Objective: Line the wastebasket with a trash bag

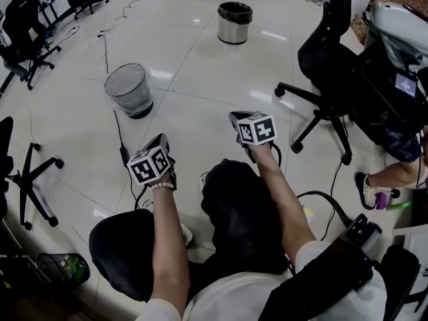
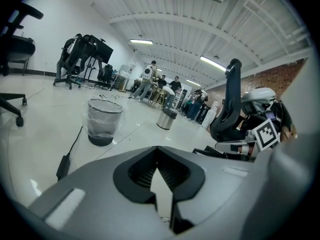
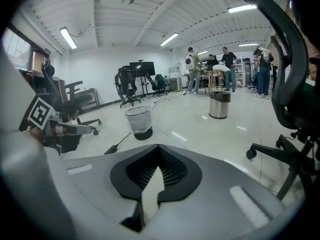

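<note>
1. Because both tools are held low over the person's lap and point out at the floor [image 1: 200, 79], the person seems to be waiting, not reaching for anything.
2. The left gripper [image 1: 159, 142] has its jaws pressed together, and nothing is between them.
3. The right gripper [image 1: 239, 119] is the same: its jaws are together and it holds nothing.
4. The mesh wastebasket [image 1: 128, 89] stands upright on the floor, ahead and to the left, well apart from both grippers.
5. A thin clear bag seems to sit inside it, up to the rim. So the lining looks done, but from this far it is only a guess.
6. A round steel bin [image 1: 235, 23] with a black bag stands farther back.
7. A black cable [image 1: 119, 132] lies just beside the wastebasket, so a foot could catch on it.
</note>
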The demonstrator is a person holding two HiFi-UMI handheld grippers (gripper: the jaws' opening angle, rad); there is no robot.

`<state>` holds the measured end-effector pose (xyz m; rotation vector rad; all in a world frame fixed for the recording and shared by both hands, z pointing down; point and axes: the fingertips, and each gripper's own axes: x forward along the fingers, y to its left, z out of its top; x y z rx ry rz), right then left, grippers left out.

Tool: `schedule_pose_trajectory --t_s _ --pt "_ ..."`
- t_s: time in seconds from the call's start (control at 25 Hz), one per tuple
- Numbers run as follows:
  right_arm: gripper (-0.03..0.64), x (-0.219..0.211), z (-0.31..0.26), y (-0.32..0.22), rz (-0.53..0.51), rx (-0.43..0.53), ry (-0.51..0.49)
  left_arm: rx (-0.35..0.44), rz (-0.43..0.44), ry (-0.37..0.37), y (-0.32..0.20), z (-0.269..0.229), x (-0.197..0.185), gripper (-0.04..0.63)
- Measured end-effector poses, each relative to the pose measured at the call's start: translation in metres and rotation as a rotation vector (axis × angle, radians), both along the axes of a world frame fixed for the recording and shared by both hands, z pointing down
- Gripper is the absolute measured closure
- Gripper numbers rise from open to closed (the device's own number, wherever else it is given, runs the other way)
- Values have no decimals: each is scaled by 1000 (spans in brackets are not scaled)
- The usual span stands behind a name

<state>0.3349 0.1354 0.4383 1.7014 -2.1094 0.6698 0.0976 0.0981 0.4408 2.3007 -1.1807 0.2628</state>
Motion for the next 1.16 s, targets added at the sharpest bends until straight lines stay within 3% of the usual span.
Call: schedule_pose_trajectory --t_s 1.16 --pt "617 -8 -3 2 -6 10 2 -5 0 17 3 0 1 583"
